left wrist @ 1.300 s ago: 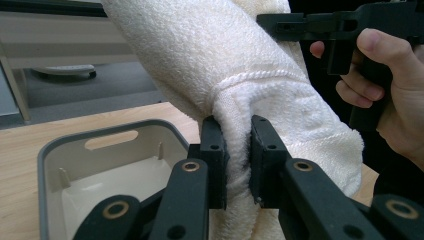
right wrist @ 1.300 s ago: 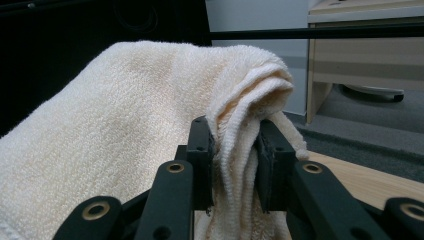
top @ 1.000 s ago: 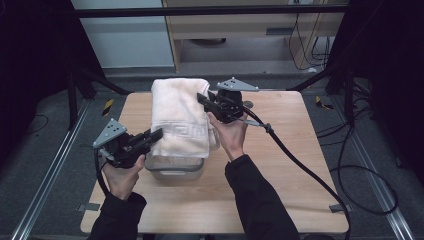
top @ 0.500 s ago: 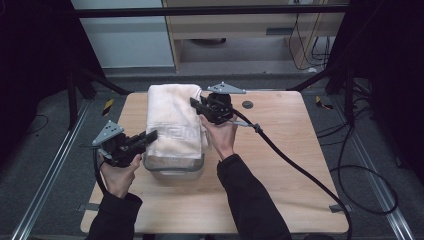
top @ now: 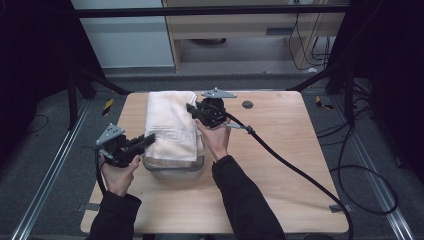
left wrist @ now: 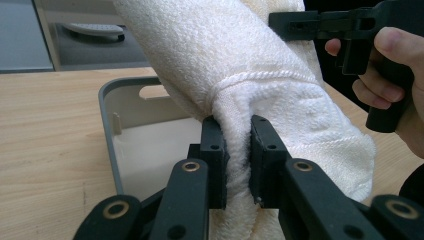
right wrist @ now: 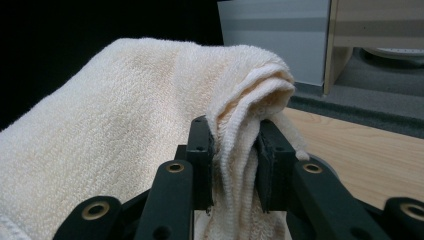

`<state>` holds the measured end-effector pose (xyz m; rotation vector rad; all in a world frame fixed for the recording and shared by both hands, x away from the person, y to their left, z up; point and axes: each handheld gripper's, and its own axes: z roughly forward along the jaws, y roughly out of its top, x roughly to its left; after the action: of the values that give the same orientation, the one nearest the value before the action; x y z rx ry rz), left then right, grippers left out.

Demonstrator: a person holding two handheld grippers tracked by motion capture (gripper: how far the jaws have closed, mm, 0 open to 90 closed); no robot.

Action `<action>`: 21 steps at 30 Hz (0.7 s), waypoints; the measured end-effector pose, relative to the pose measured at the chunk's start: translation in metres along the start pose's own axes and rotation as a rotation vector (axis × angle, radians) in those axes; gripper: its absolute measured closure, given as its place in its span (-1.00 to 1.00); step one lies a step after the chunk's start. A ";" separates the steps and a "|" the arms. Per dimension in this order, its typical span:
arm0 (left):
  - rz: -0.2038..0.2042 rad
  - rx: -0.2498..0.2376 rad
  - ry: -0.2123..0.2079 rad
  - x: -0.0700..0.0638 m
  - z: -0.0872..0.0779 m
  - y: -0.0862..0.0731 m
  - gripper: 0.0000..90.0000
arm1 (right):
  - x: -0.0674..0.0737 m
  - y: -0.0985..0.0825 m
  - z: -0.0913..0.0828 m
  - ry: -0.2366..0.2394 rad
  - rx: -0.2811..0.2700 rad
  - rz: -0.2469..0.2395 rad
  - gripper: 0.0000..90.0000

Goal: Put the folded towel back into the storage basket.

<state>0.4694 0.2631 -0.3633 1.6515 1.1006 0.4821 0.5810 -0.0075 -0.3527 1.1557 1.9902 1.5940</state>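
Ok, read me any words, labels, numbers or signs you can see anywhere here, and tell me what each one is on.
None: no readable text.
Towel: plain weave, no tag or label.
Grey bin under it: no marking on the wall in view.
Left tongs and right tongs: plain black, no brand.
Table: bare wood; the dark round spot carries nothing legible.

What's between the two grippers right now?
In the high view, the folded towel spans from the left gripper to the right gripper, over the container.
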 end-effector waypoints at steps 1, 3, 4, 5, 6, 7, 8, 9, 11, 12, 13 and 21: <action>-0.002 0.003 0.003 0.001 0.000 -0.001 0.74 | 0.000 -0.001 0.001 0.000 0.004 0.002 0.60; -0.003 0.013 0.009 0.004 0.001 -0.004 0.74 | 0.001 -0.005 0.005 0.001 0.011 0.007 0.60; -0.003 0.017 0.011 0.005 0.002 -0.005 0.74 | 0.001 -0.007 0.007 0.002 0.015 0.008 0.60; -0.004 0.021 0.015 0.006 0.003 -0.006 0.74 | 0.001 -0.008 0.009 0.001 0.020 0.011 0.60; -0.006 0.026 0.017 0.008 0.004 -0.008 0.74 | 0.001 -0.010 0.011 0.000 0.026 0.014 0.60; -0.009 0.031 0.020 0.009 0.005 -0.009 0.74 | 0.001 -0.012 0.012 -0.001 0.029 0.014 0.60; -0.010 0.036 0.022 0.011 0.006 -0.011 0.74 | 0.000 -0.015 0.016 -0.005 0.038 0.014 0.60; -0.013 0.043 0.024 0.012 0.007 -0.012 0.74 | 0.000 -0.015 0.016 -0.005 0.038 0.014 0.60; -0.011 0.055 0.031 0.014 0.010 -0.015 0.74 | 0.000 -0.018 0.019 -0.008 0.048 0.017 0.60; -0.011 0.067 0.041 0.015 0.013 -0.017 0.74 | -0.001 -0.020 0.021 -0.010 0.052 0.013 0.60; -0.011 0.072 0.045 0.016 0.014 -0.019 0.74 | -0.001 -0.023 0.024 -0.014 0.059 0.015 0.60; -0.019 0.133 0.066 0.023 0.027 -0.030 0.74 | -0.002 -0.038 0.036 -0.039 0.103 -0.004 0.60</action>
<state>0.4885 0.2693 -0.4055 1.7490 1.2183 0.4623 0.5925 0.0124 -0.3993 1.2110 2.0695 1.4703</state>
